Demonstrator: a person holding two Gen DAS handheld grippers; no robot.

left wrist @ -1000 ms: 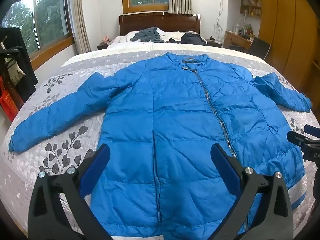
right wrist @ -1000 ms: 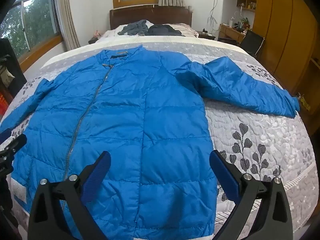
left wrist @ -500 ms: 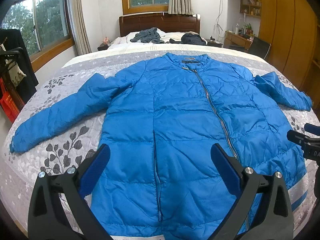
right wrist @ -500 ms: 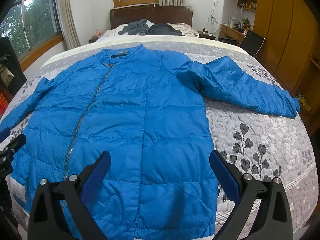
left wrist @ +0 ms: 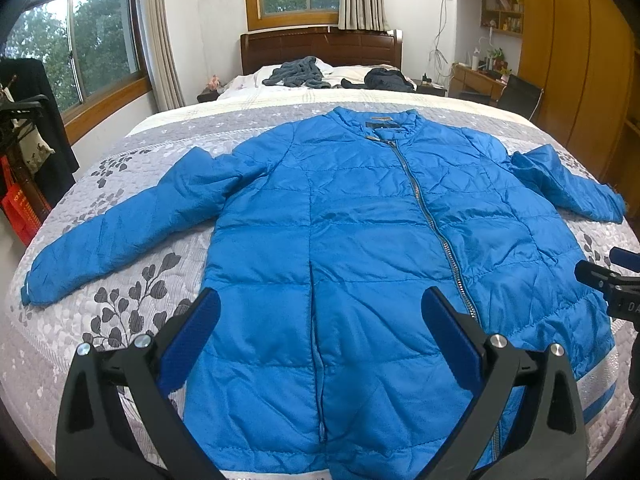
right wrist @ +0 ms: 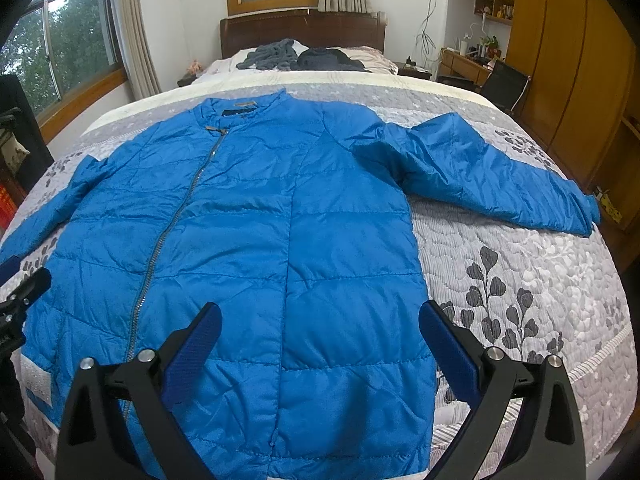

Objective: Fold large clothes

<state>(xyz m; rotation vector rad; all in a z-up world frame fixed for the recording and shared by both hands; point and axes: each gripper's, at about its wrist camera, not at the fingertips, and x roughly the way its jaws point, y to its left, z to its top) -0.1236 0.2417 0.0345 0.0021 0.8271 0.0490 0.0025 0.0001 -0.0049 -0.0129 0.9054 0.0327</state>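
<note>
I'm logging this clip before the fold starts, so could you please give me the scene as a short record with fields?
garment: blue puffer jacket, spread flat, front up, zipped
sleeves: both spread outward; left sleeve, right sleeve
surface: bed with grey floral quilt
left gripper: open, above the hem, holding nothing
right gripper: open, above the hem, holding nothing
near headboard: dark clothes
fold progress: not yet begun

White letters "DA" — cut off by the frame edge, on the black body of the right gripper (left wrist: 624, 280), jacket collar label (left wrist: 390, 123) — unreadable
</note>
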